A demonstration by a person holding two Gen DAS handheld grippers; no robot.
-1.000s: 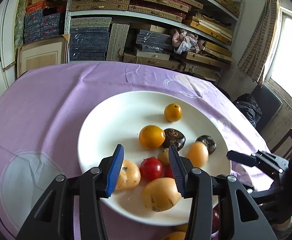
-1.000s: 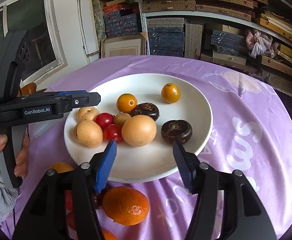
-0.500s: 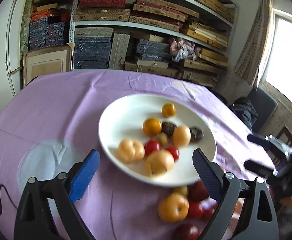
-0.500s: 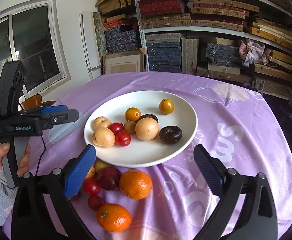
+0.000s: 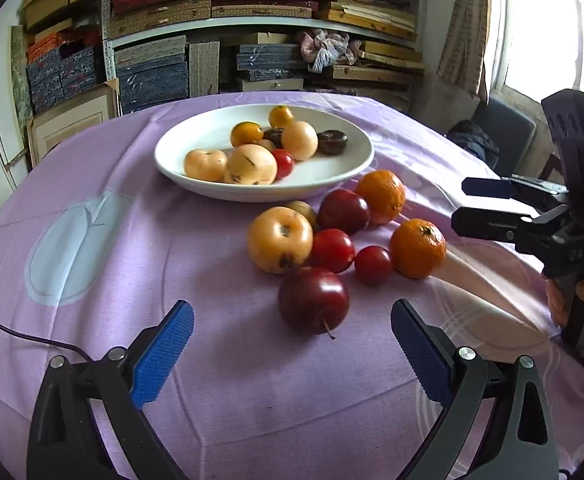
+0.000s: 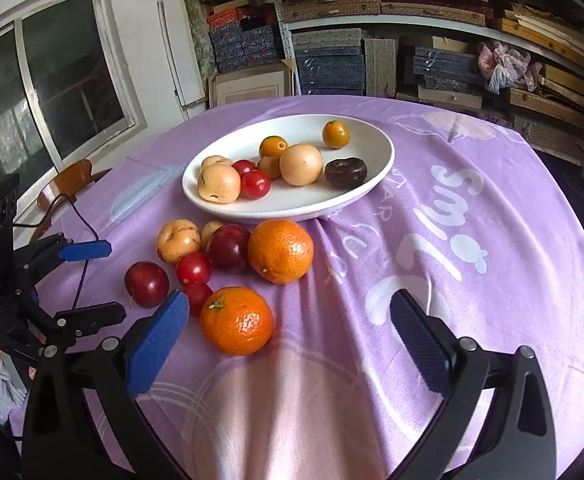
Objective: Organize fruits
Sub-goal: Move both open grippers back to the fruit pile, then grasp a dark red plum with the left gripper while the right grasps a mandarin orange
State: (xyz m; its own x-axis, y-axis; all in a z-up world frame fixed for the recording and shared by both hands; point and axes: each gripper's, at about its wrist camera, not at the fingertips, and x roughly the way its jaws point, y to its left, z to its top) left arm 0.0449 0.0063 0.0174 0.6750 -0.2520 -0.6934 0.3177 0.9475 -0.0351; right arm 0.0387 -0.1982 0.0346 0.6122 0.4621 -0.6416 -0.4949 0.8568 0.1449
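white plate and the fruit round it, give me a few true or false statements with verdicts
1. The white plate holds both oranges. False: the two oranges lie on the purple cloth, in front of the plate.
2. Two small cherry tomatoes lie on the plate. True.
3. The left gripper is shut on the dark red plum. False: its jaws stand wide open and empty, and the plum lies on the cloth ahead of them.
4. The right gripper is open and holds nothing. True.
5. The plate is empty. False: it holds several yellow, red and dark fruits.
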